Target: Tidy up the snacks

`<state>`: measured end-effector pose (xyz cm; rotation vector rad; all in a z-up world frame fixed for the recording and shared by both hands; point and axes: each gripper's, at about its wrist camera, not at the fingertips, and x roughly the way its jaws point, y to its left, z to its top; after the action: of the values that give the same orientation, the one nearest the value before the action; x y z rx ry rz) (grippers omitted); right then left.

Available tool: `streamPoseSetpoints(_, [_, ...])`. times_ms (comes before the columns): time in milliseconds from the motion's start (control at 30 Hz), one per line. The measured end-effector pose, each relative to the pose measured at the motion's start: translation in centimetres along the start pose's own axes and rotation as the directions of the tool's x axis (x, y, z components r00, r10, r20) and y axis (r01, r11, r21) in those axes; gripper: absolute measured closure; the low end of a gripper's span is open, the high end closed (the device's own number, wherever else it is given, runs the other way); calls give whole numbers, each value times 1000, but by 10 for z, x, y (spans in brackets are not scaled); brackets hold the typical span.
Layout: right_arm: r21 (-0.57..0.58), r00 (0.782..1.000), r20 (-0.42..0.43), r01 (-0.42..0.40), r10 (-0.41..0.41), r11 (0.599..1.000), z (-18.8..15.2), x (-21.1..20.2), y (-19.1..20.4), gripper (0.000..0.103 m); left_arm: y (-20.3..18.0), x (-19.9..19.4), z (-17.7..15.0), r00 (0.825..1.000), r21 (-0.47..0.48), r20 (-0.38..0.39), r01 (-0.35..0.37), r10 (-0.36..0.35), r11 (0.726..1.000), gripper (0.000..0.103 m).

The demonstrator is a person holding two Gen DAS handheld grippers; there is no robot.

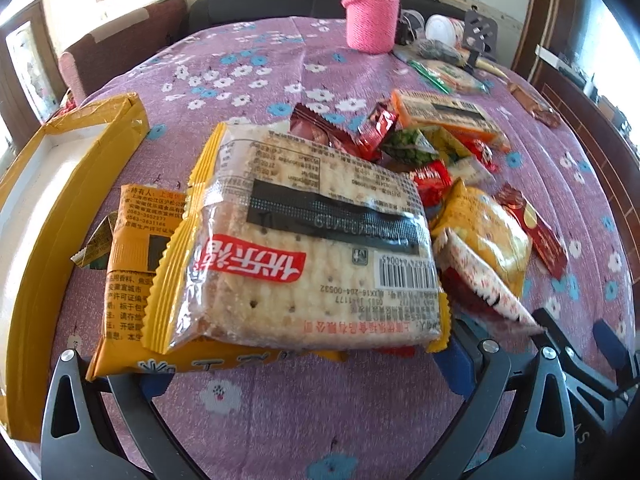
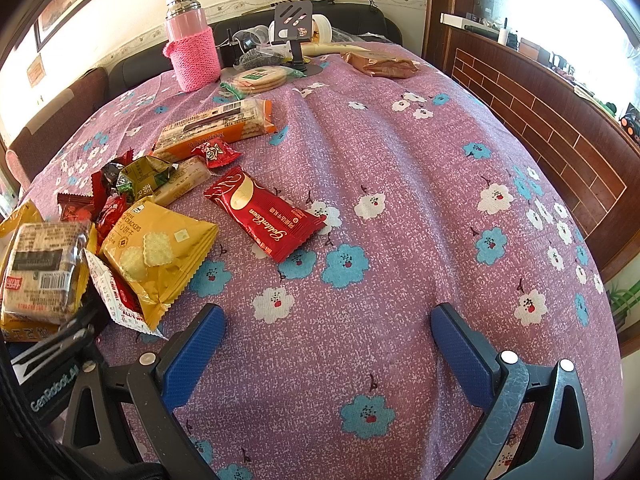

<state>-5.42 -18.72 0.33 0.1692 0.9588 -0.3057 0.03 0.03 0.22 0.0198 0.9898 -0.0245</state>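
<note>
- Left wrist view: left gripper [image 1: 298, 364] has its 2 blue-padded fingers spread wide to either side of a clear cracker pack [image 1: 304, 240], which sits between them; whether the pads actually press it, cannot tell.
- Cracker pack lies tilted on top of an orange snack bag [image 1: 132, 272], label side up, barcode toward the right finger.
- Yellow cardboard box [image 1: 48, 200] open at the left, just beside the orange bag, on the purple floral tablecloth [image 1: 280, 408].
- Behind the pack: heap of small red and green wrapped snacks [image 1: 404, 140] and a long orange biscuit pack [image 1: 448, 118].
- Right of the pack: yellow cracker bag [image 1: 484, 232], touching it.
- Pink bottle [image 1: 372, 12] in a knit sleeve at the far edge.
- Right wrist view: right gripper [image 2: 326, 344] released, fingers wide apart, nothing between them, hovering over bare tablecloth [image 2: 400, 200].
- Red wafer packet [image 2: 264, 216] lies flat, apart from the heap, ahead and left of the gripper.
- Yellow cracker bag [image 2: 160, 252] and the clear cracker pack [image 2: 40, 268] at the left edge, snack heap [image 2: 132, 176] behind them.
- Round crackers pack [image 2: 260, 76] near the pink bottle [image 2: 192, 44], far side.
</note>
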Motion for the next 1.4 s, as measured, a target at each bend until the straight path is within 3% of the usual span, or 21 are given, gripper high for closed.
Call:
streamPoseSetpoints(300, [-49, 997, -73, -35, 32, 998, -3, -5, -3, 0, 2, -9, -14, 999, 62, -8, 40, -40, 997, 0])
streamPoseSetpoints(433, [-25, 998, -70, -12, 10, 1000, -11, -12, -2, 0, 8, -19, -19, 989, 106, -81, 129, -121, 986, 2])
streamPoseSetpoints(467, [-19, 998, -68, -8, 6, 1000, -12, -12, -2, 0, 14, -26, -21, 981, 84, -83, 182, -176, 980, 8])
streamPoseSetpoints(500, [-18, 998, -66, -4, 2, 1000, -12, -12, -1, 0, 24, -38, -24, 967, 51, -75, 249, -244, 967, 9])
streamPoseSetpoints(567, [-19, 998, -64, -8, 6, 1000, -12, -13, -1, 0, 36, -57, -26, 946, 21, -51, 320, -319, 947, 9])
streamPoseSetpoints(633, [-27, 997, -70, -13, 11, 1000, -13, -15, -2, 2, 54, -88, -29, 914, 10, -3, 406, -406, 914, 9])
streamPoseSetpoints(667, [-26, 998, -69, -9, 7, 1000, -14, -18, -3, 4, 63, -105, -29, 903, 24, 24, 427, -428, 904, 9])
streamPoseSetpoints(733, [-10, 999, -39, -2, 2, 1000, -18, -35, -6, 23, 83, -147, -27, 892, 76, 108, 434, -440, 898, 9])
streamPoseSetpoints(867, [18, 992, 117, -50, 47, 999, -22, -110, -13, 24, 128, -232, -22, 837, 150, 290, 440, -465, 886, 9])
streamPoseSetpoints(933, [-2, 970, 235, -57, 56, 998, -17, -165, -14, 23, 154, -280, -13, 808, 174, 390, 406, -441, 897, 9])
streamPoseSetpoints(1000, [-18, 926, 370, -77, 78, 997, -7, -226, -14, 22, 171, -318, 0, 790, 201, 459, 352, -406, 914, 9])
streamPoseSetpoints(1133, [-33, 802, 587, -111, 109, 993, 20, -337, -14, 19, 190, -388, 31, 752, 228, 591, 190, -291, 955, 8])
streamPoseSetpoints(1200, [-41, 746, 656, -121, 118, 992, 39, -384, -11, 15, 195, -412, 49, 733, 227, 641, 103, -228, 968, 7])
streamPoseSetpoints(1267, [-52, 704, 695, -152, 146, 987, 60, -414, -8, 13, 200, -422, 58, 715, 213, 674, 53, -185, 976, 0])
streamPoseSetpoints(1333, [-60, 681, 711, -188, 174, 980, 71, -428, -6, 4, 207, -416, 58, 706, 206, 685, 53, -182, 977, 0])
streamPoseSetpoints(1400, [-90, 708, 661, -252, 247, 963, 76, -414, 0, 0, 216, -385, 57, 721, 211, 651, 129, -238, 969, 0])
